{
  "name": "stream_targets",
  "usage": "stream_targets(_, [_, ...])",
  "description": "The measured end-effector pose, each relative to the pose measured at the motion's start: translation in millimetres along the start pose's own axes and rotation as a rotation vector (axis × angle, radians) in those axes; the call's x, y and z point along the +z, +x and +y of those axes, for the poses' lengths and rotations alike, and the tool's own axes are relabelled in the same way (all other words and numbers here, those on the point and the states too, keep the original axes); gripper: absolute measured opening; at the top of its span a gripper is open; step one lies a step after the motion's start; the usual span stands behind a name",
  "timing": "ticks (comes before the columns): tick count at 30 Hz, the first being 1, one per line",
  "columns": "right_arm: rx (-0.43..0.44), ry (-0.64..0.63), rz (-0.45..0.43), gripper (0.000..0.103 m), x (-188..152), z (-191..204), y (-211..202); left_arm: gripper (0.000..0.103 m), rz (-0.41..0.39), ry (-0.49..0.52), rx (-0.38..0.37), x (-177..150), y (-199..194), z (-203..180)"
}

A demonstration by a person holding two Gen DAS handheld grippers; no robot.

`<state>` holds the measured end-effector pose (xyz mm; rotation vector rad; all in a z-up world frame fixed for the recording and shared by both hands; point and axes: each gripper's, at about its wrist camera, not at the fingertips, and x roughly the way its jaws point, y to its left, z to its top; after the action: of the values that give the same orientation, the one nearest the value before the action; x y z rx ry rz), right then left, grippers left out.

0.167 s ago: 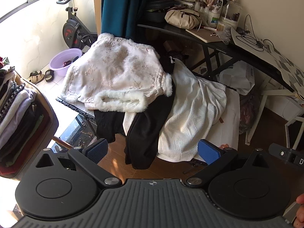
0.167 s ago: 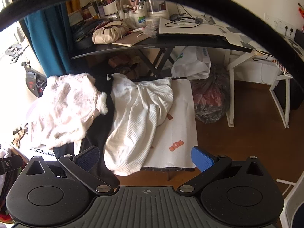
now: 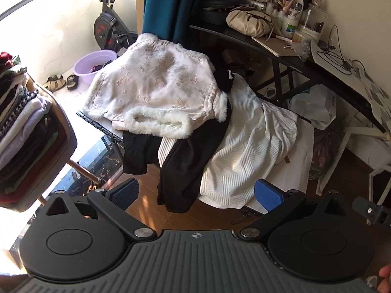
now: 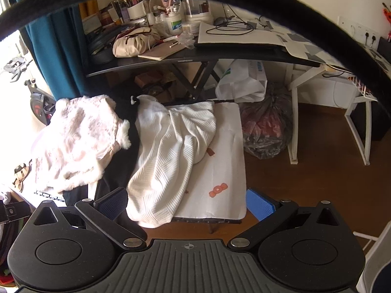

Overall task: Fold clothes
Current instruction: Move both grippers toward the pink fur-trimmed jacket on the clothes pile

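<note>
1. A white knit garment [image 4: 168, 156] lies crumpled on a small cloth-covered table [image 4: 227, 171], with a black garment [image 3: 195, 156] and a fur-trimmed pink jacket [image 3: 156, 90] heaped to its left. All sit ahead of both grippers, apart from their fingers.
2. Compared with a moment ago, the clothes lie unchanged; both views look almost the same.
3. The left gripper [image 3: 196, 191] and right gripper [image 4: 187, 204] are both spread wide, holding and touching nothing.

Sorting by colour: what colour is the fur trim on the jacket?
White, on the pale pink jacket's fur trim; clearest in the left wrist view.
</note>
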<state>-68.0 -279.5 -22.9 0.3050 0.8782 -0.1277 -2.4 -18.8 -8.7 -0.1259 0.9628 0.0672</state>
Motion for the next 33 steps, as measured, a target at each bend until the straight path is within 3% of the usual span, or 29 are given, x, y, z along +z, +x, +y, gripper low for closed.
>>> stream_targets(2, [-0.007,-0.027,0.006,0.102,-0.3,1.9,-0.9,0.103,0.011,-0.035,0.005,-3.2,1.9,-5.9])
stream_targets(5, [-0.015,-0.059,0.009,0.102,4.3,-2.6,-0.2,0.103,0.084,-0.112,-0.075,3.4,17.3,-0.4])
stream_targets(9, [-0.027,-0.097,-0.010,0.102,16.7,-12.9,3.8,0.103,0.159,-0.155,-0.109,11.6,26.7,-23.1])
stream_targets(14, [-0.012,-0.089,-0.031,0.102,33.1,-35.3,2.9,0.103,0.087,-0.079,-0.056,8.2,21.7,-44.1])
stream_targets(18, [-0.032,-0.086,-0.047,0.102,37.8,-45.0,6.1,0.103,0.102,-0.123,-0.009,13.3,21.5,-46.8])
stream_targets(24, [-0.056,-0.123,-0.053,0.102,41.2,-50.6,9.9,0.103,0.050,-0.189,-0.173,11.0,19.3,-37.4])
stream_targets(28, [-0.023,-0.152,-0.074,0.102,37.4,-56.0,9.6,0.103,0.032,-0.132,-0.178,9.2,18.0,-44.5])
stream_targets(33, [-0.042,-0.126,-0.094,0.102,39.6,-68.6,10.8,0.103,0.072,-0.174,-0.143,5.8,23.7,-39.4])
